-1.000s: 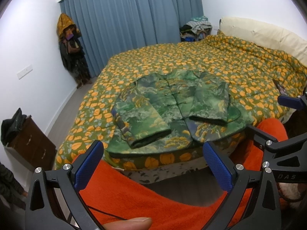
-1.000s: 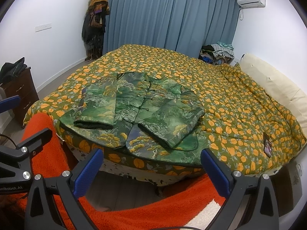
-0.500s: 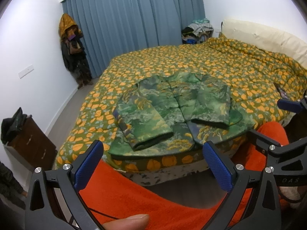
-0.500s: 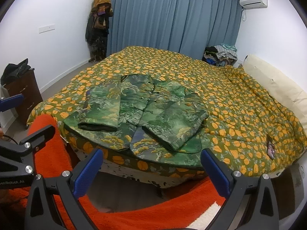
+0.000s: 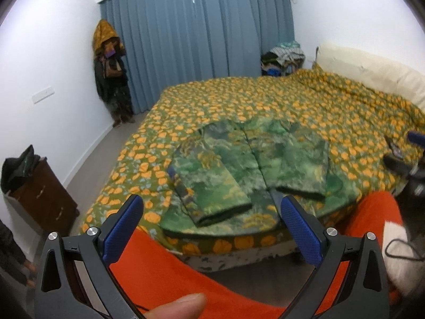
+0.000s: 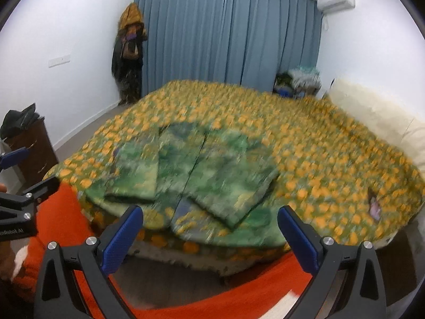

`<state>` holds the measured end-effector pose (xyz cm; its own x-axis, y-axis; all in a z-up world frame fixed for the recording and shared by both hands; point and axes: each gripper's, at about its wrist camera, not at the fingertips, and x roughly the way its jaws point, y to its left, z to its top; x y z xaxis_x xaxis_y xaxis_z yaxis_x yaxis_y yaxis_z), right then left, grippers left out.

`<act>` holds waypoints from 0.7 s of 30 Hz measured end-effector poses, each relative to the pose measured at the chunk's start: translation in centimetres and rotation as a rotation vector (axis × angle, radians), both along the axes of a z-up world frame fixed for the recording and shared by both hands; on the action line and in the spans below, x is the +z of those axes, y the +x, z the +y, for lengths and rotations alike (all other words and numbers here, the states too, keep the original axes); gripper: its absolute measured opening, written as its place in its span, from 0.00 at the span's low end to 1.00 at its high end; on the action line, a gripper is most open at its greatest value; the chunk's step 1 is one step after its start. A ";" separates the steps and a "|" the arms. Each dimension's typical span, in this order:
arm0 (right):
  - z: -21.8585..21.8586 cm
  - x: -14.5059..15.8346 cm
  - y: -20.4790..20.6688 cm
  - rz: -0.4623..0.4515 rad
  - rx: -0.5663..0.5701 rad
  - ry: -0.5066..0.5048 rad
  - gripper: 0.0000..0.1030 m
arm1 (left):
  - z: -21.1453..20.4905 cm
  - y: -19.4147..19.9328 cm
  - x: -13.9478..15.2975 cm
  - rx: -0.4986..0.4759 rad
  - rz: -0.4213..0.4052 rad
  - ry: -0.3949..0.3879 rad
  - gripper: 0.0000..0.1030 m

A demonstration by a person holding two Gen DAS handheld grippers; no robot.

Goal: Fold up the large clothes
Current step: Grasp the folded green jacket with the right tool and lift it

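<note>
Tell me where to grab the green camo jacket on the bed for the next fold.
Probably the green camo jacket by its bottom hem, coming from the foot of the bed: the sleeves already lie folded over the front, and the hem lies at the near edge, facing both open grippers.

One green camouflage-patterned padded jacket (image 5: 249, 170) is laid on one bed covered by a green quilt with orange flowers (image 5: 332, 109). Two black grippers with blue-padded fingers, the left gripper (image 5: 212, 228) and the right gripper (image 6: 209, 231), are counted.
</note>
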<state>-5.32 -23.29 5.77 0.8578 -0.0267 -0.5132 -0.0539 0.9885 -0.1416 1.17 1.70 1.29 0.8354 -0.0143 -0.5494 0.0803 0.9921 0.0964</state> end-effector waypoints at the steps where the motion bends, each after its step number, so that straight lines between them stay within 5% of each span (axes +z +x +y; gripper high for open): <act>1: -0.4 1.0 -0.1 -0.050 -0.008 -0.011 1.00 | 0.3 0.7 0.2 0.010 -0.004 -0.004 1.00; 5: -2.5 4.1 -0.2 -0.270 -0.004 -0.023 1.00 | 0.7 4.1 0.1 0.025 0.017 -0.024 1.00; 7: -3.6 4.2 1.5 -0.284 0.050 -0.001 1.00 | 0.8 5.5 0.0 0.017 0.048 -0.053 1.00; 11: -4.3 -0.5 8.7 -0.111 0.209 -0.058 1.00 | 1.1 7.4 -0.1 0.005 0.070 -0.082 1.00; 16: -2.8 -13.2 17.1 0.232 0.314 -0.186 1.00 | 1.6 9.1 -2.7 0.014 0.120 -0.084 1.00; 21: -2.1 -20.8 22.3 0.379 0.317 -0.198 0.98 | 2.0 10.8 -6.3 0.035 0.215 -0.108 1.00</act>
